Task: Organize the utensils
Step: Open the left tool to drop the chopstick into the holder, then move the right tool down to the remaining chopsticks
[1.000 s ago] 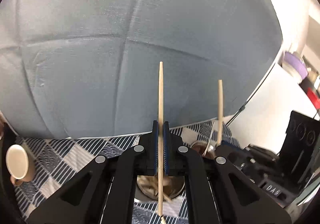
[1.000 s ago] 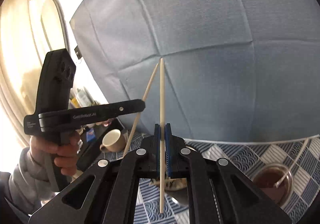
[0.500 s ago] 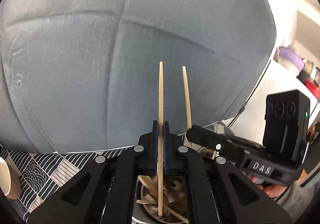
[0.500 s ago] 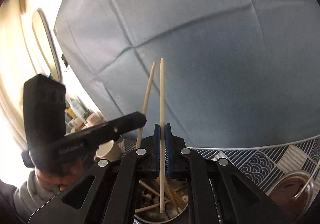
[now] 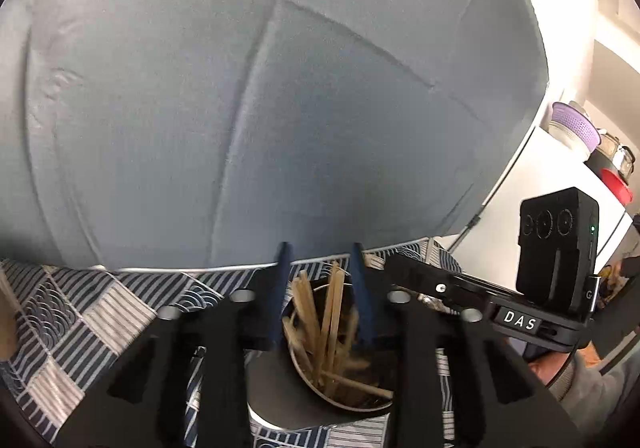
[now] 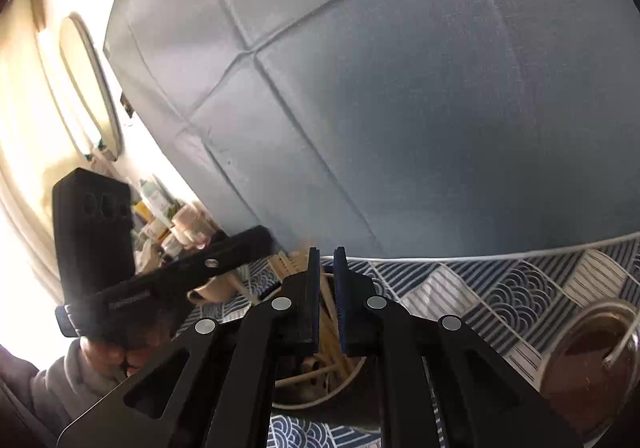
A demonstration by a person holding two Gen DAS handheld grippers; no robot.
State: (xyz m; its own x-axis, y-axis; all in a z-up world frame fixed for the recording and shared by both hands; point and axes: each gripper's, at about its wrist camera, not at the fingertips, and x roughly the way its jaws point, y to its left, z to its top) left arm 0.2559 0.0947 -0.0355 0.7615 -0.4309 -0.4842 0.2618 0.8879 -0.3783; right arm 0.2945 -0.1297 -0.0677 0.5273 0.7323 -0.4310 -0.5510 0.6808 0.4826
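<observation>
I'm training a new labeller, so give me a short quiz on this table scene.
1. True or false: the chopsticks stand in a metal cup.
2. The glass on the patterned cloth holds: A something brown, B chopsticks, C nothing.
3. What colour is the basket on the shelf at the right of the left wrist view?

Key: 1 true; 2 A; 3 purple.
</observation>
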